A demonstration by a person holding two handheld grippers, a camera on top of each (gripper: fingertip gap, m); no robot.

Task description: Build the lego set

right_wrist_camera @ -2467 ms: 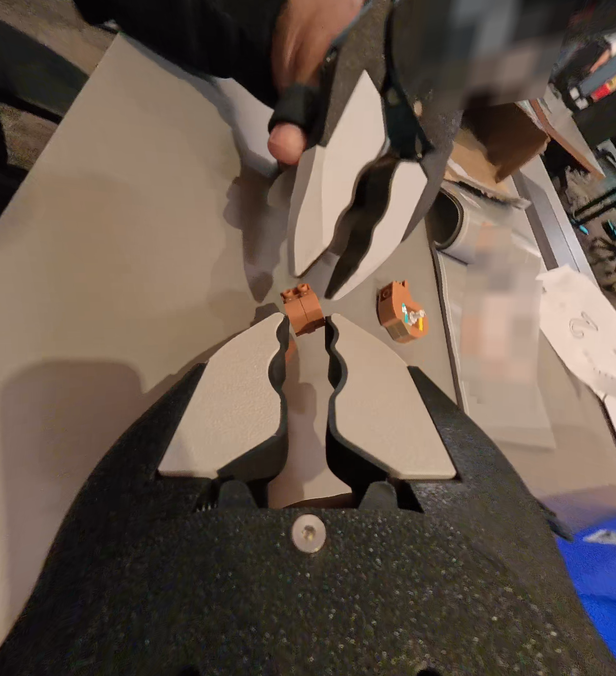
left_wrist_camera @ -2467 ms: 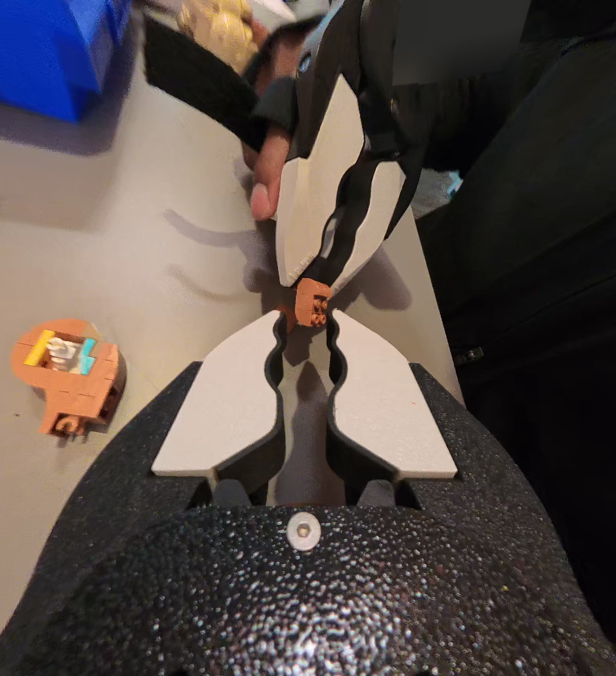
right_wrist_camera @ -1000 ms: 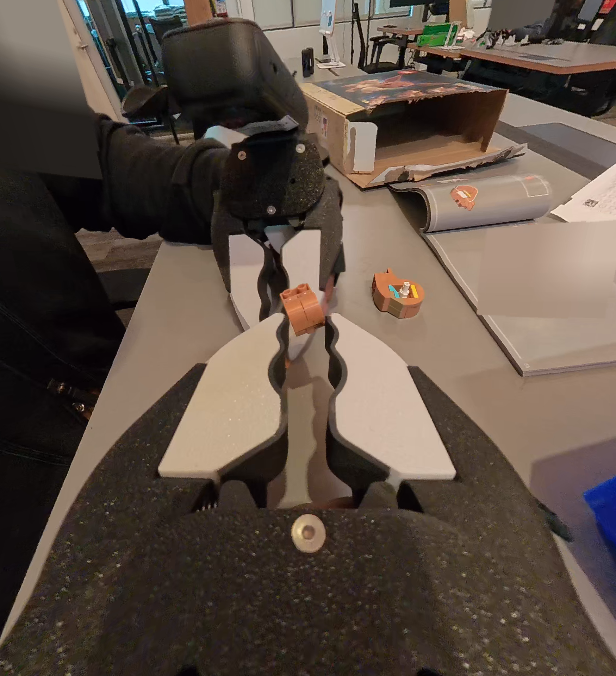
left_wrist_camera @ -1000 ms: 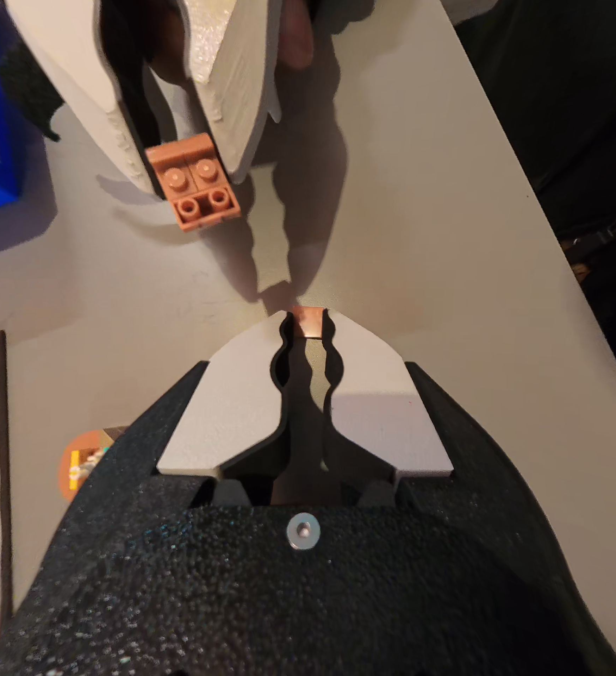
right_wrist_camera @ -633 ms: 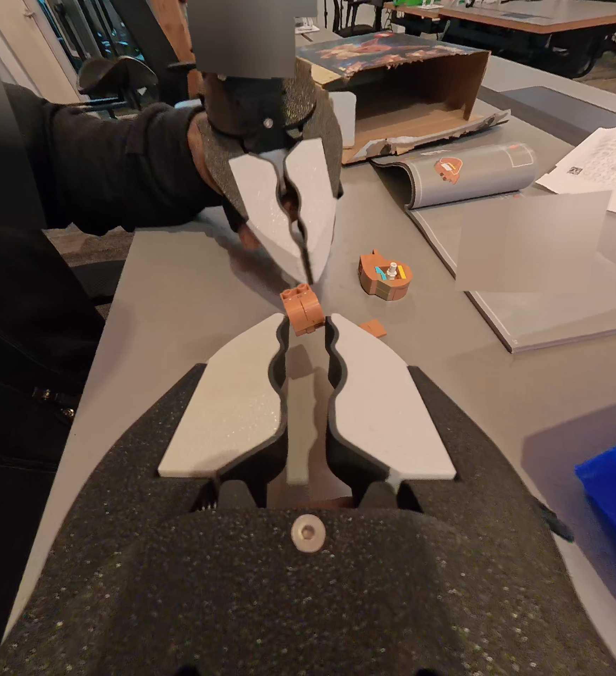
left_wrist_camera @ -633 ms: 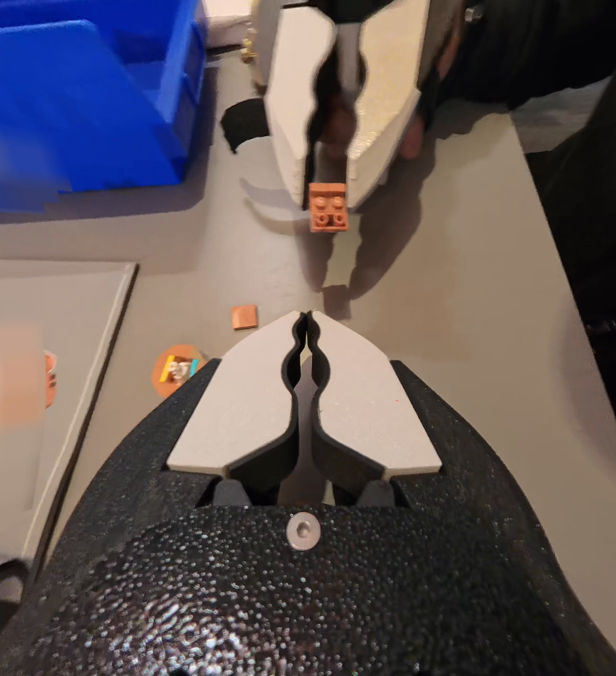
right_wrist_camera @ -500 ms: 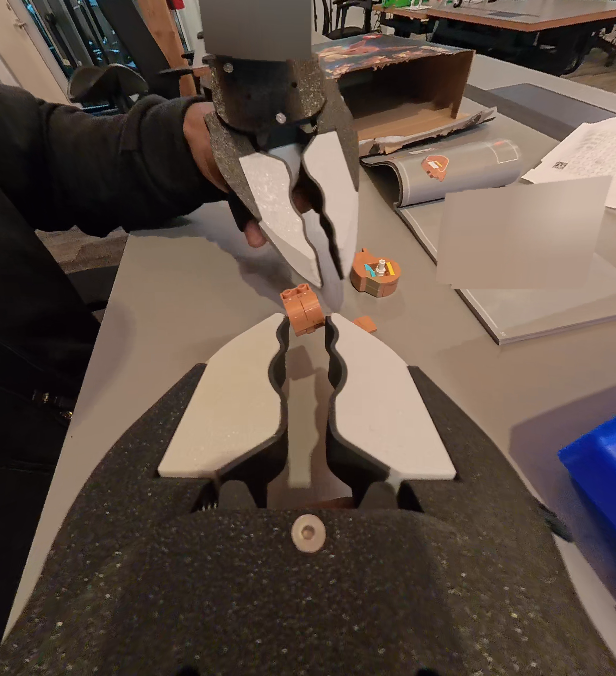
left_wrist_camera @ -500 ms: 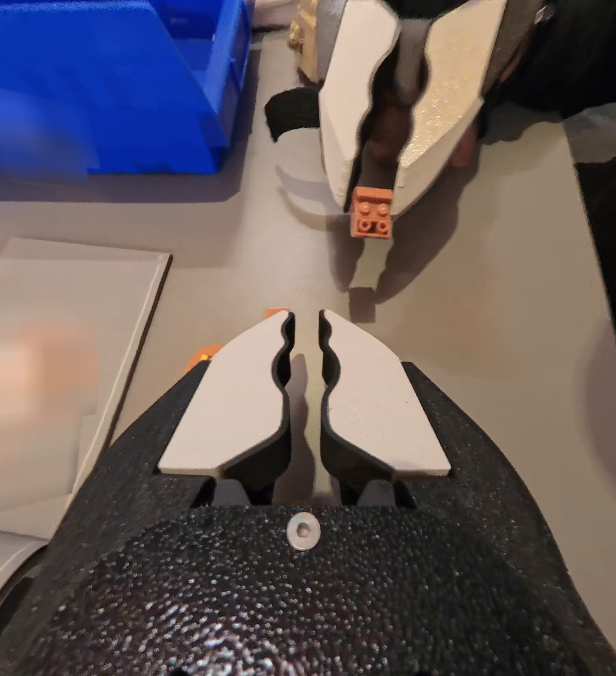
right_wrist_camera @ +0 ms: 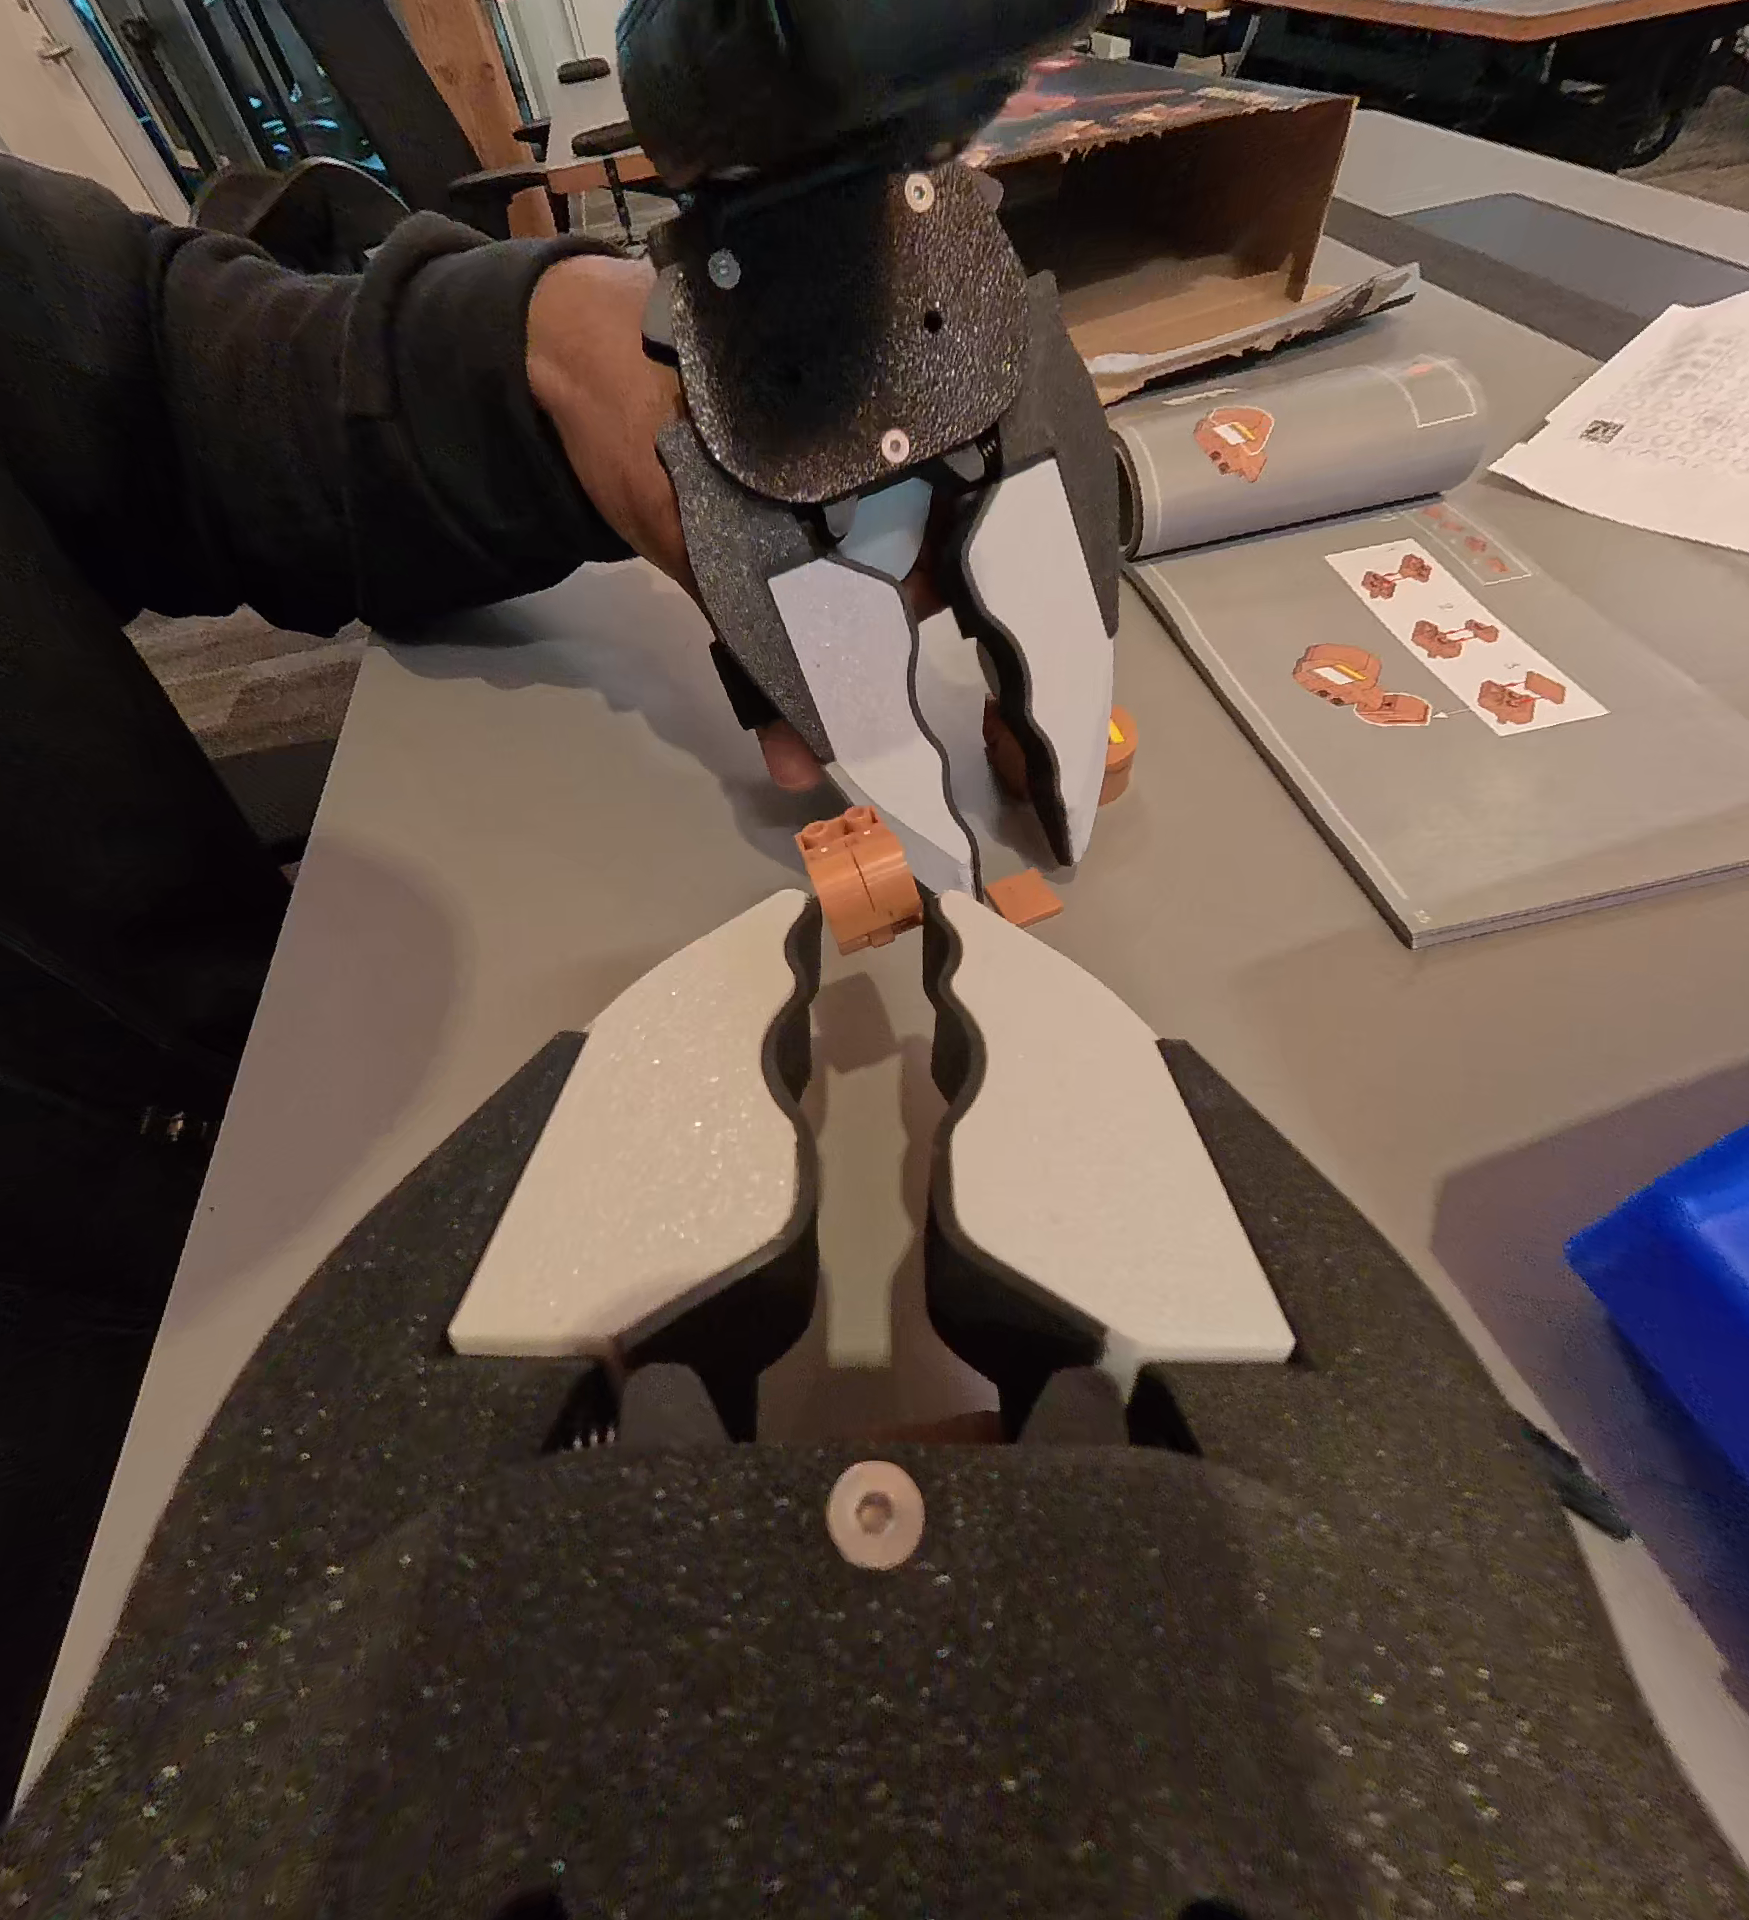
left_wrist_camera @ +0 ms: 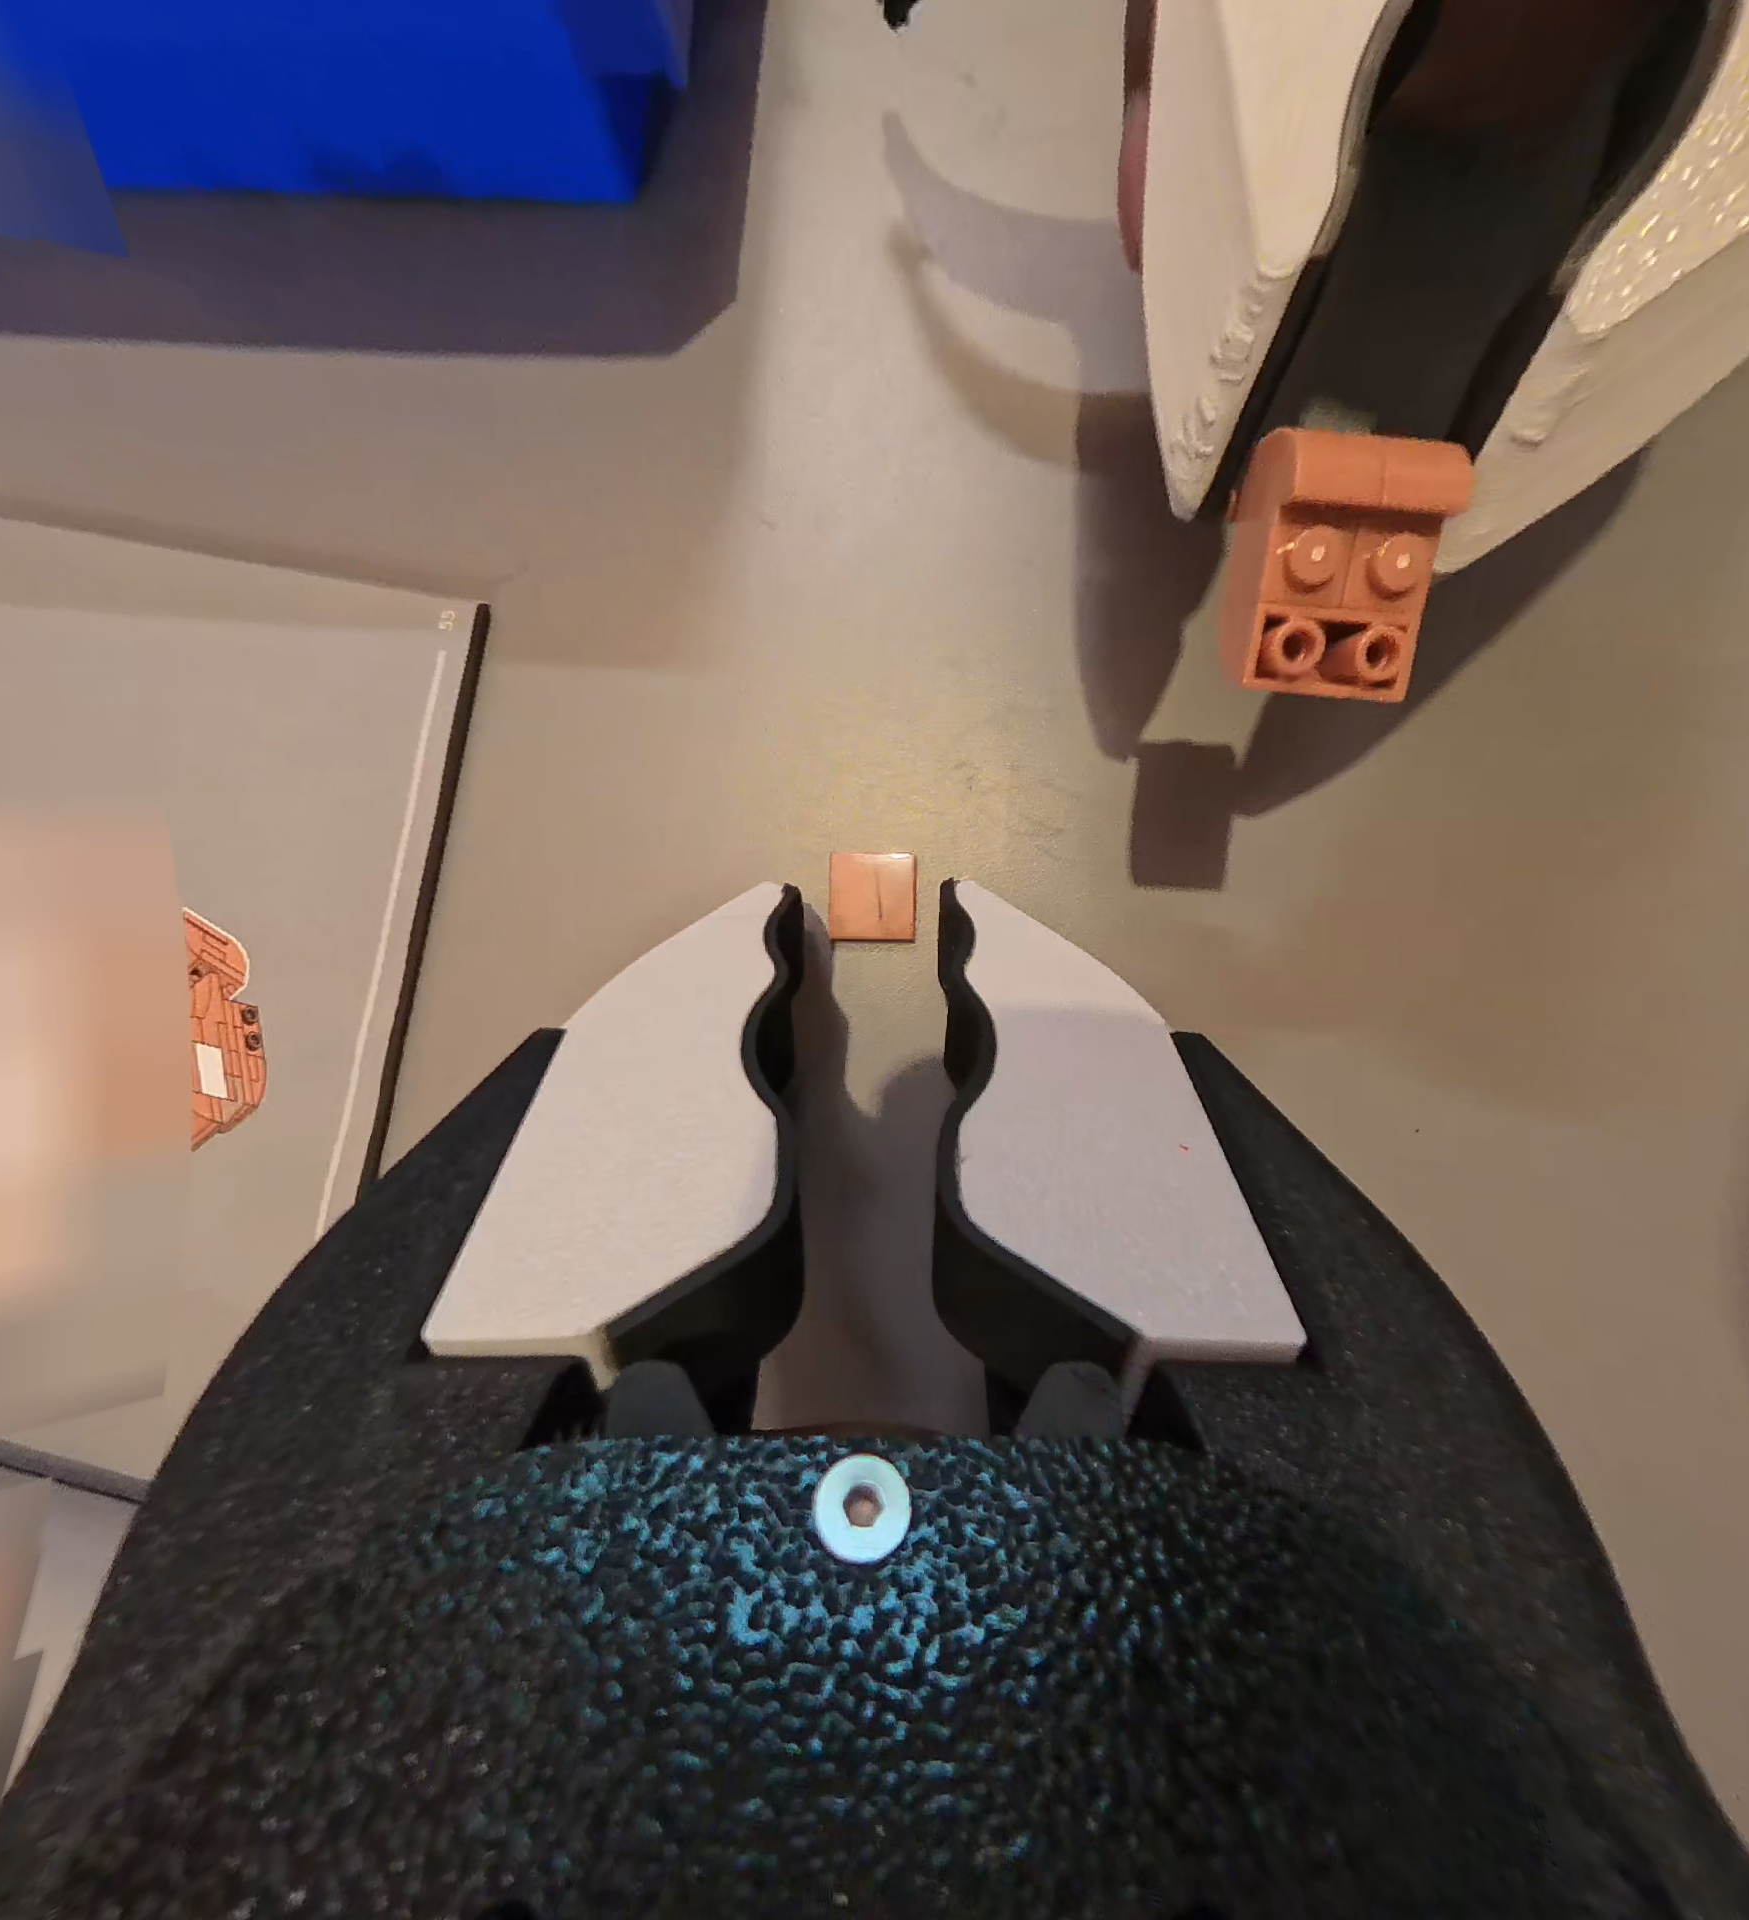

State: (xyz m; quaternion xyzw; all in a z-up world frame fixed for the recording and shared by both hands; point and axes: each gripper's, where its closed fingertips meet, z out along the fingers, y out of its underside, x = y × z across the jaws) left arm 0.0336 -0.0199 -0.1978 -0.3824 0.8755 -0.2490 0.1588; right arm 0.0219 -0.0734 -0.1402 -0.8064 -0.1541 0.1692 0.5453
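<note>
My left gripper (left_wrist_camera: 870,902) is open and points down at the grey table (left_wrist_camera: 953,675). A small flat brown tile (left_wrist_camera: 872,896) lies on the table between its fingertips, with a gap on each side. In the right wrist view the left gripper (right_wrist_camera: 1021,857) hangs over this tile (right_wrist_camera: 1024,896). My right gripper (right_wrist_camera: 872,909) is shut on a small brown brick assembly (right_wrist_camera: 859,878) and holds it above the table. It shows in the left wrist view (left_wrist_camera: 1337,499) at the upper right, with the assembly (left_wrist_camera: 1332,582) at its tips.
A round brown brick model (right_wrist_camera: 1117,753) stands behind the left gripper. An open instruction booklet (right_wrist_camera: 1472,790) lies right of it and also shows in the left wrist view (left_wrist_camera: 257,831). There is a blue bin (left_wrist_camera: 330,94), a torn cardboard box (right_wrist_camera: 1213,197), paper sheets (right_wrist_camera: 1701,436) and a dark sleeve (right_wrist_camera: 278,416). My right fingertips sit around 8 centimeters from my left ones.
The tile left my left gripper's grasp and lay on the table. The pads then nearly met on air. They have since opened and come down around the tile. The right gripper kept its brick assembly.
</note>
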